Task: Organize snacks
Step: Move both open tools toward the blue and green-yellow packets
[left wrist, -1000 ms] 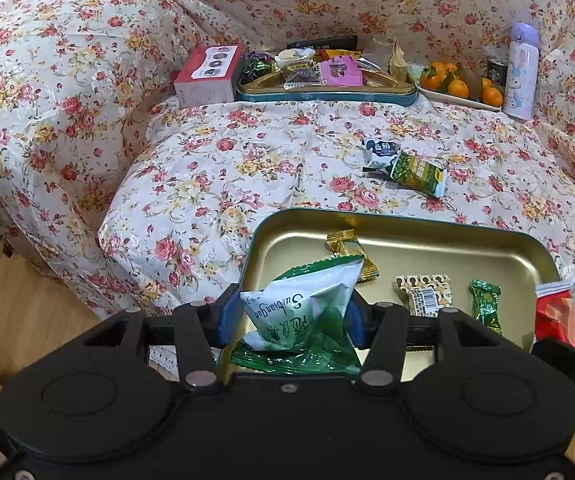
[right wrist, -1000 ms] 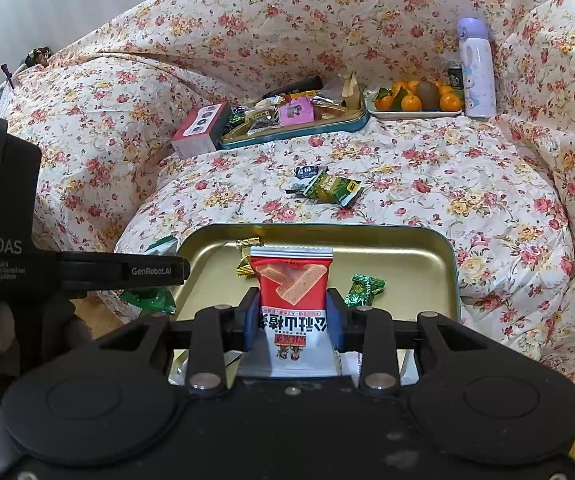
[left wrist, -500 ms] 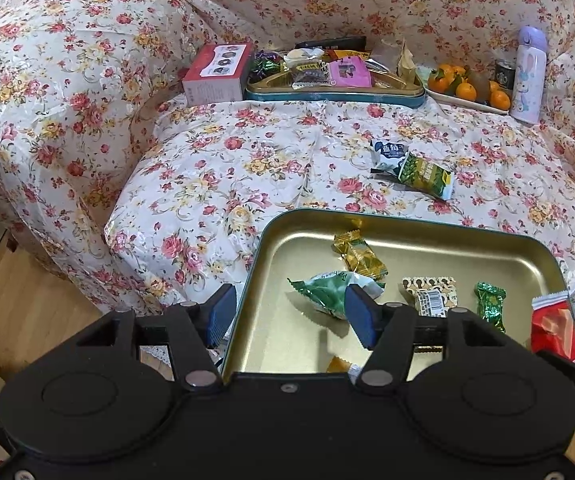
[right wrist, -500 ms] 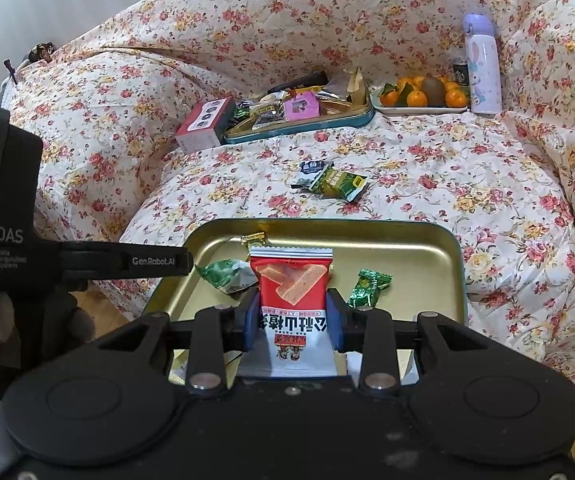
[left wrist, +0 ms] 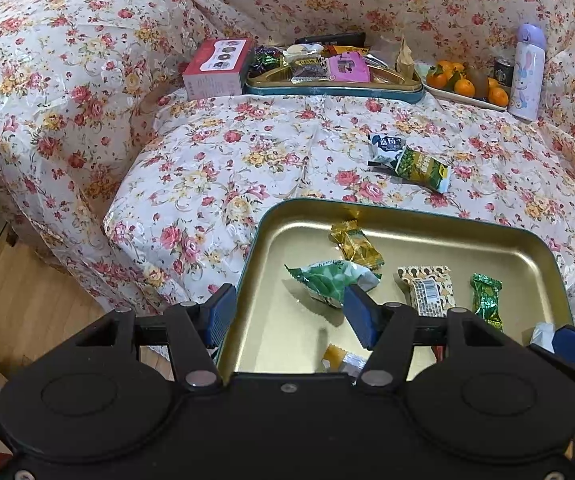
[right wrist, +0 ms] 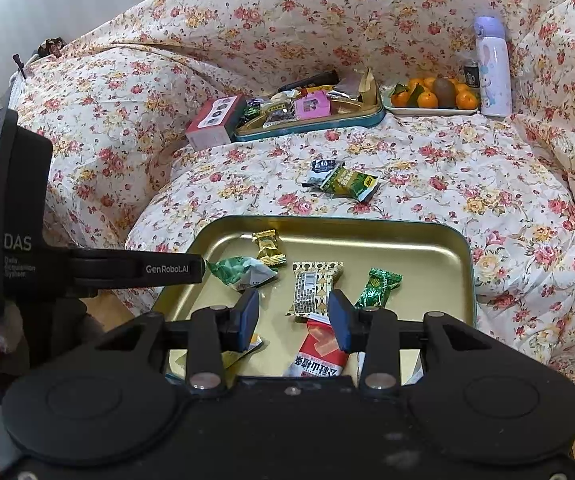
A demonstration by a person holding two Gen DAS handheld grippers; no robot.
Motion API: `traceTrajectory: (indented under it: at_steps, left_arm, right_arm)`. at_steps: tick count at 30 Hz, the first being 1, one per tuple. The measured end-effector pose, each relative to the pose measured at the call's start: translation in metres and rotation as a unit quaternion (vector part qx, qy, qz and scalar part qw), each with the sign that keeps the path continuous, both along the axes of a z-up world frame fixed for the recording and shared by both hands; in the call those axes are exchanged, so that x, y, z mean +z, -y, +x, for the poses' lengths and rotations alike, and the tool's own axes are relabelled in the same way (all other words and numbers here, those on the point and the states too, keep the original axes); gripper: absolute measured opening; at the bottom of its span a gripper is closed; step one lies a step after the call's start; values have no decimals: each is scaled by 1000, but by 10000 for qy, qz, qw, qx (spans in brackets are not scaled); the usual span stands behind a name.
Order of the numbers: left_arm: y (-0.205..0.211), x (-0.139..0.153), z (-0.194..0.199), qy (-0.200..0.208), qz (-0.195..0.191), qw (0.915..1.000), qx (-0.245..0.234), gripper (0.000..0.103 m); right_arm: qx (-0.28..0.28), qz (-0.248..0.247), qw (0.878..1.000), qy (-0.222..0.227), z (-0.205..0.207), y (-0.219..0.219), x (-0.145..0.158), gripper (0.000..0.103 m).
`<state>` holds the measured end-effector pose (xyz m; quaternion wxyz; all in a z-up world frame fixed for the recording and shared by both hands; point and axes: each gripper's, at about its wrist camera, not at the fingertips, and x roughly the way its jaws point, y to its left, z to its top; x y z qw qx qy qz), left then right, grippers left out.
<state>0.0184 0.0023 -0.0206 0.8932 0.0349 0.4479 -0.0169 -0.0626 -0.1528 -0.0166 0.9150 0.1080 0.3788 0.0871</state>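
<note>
Both my grippers hang over the near edge of the gold tray (right wrist: 427, 240), which sits on the flowered sofa cover (left wrist: 247, 148).

My left gripper (left wrist: 287, 308) is spread wide, nothing between its blue pads. The green-and-white packet (left wrist: 331, 280) lies in the tray just ahead of it, near the tray's left wall.

My right gripper (right wrist: 293, 314) is also released, pads apart. The red packet (right wrist: 321, 350) lies flat in the tray just below them, at the near edge; whether a pad brushes it I cannot tell.

Elsewhere in the tray: a gold candy (right wrist: 268, 247) toward the far left, a patterned bar (right wrist: 313, 286) in the middle, a green candy (right wrist: 377, 286) right of that.

Beyond the tray's far rim, two loose packets (right wrist: 341, 178) lie touching on the cover. Well beyond the tray, against the sofa back: a second tray (left wrist: 335, 84) full of snacks, a red box (left wrist: 217, 68), a plate of oranges (left wrist: 463, 82), a lilac bottle (left wrist: 527, 72).
</note>
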Motion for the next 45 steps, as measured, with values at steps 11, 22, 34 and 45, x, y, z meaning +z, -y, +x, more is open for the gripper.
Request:
traceTrajectory:
  at_steps: [11, 22, 34, 45]
  left_arm:
    - [5, -3, -5, -102, 35, 9999, -102, 64]
    - [11, -2, -10, -112, 97, 9997, -209, 64]
    - [15, -9, -12, -418, -14, 9985, -348, 64]
    - [20, -18, -3, -1074, -349, 9900, -851, 59]
  right_arm:
    - [-120, -41, 9998, -148, 3, 2, -3, 42]
    - [-415, -486, 9978, -160, 8, 4, -10, 47]
    - [-664, -530, 9958, -338, 15, 18, -21, 50]
    - [-639, -283, 9953, -676, 26, 24, -34, 51]
